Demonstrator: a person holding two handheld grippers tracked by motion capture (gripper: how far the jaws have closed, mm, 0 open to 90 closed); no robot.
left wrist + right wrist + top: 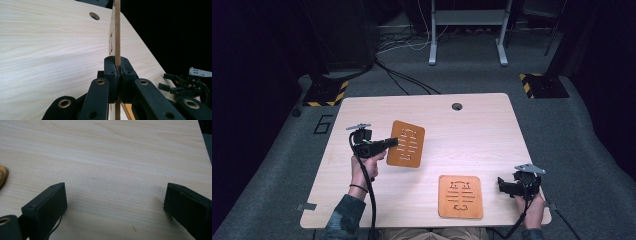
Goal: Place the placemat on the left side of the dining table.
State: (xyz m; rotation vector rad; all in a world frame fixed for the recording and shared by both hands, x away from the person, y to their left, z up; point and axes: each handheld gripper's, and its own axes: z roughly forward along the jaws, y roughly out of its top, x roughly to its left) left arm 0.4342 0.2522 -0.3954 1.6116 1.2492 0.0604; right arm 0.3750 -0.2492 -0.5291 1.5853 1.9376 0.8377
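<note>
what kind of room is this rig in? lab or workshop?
Probably a lab or recording room, not a workshop: a light wooden table on grey carpet, hazard-striped floor plates at dark stand bases, loose cables running behind, and a white metal frame at the back.

A pale wooden table (482,130) is seen with a round cable hole (457,106) near its far edge, slightly right of the middle; the hole is also seen in the left gripper view (94,16). A grey clip or tab (306,206) is fixed at the near left corner of the table. Grey carpet (582,150) is laid around the table. Two black floor plates edged with yellow and black stripes are placed beyond the far corners, one at the left (326,92) and one at the right (543,85). A white metal frame (468,30) is set farther back, and cables (404,80) are trailed across the carpet toward the far edge. A number six (323,123) is marked on the carpet beside the table's left edge.
</note>
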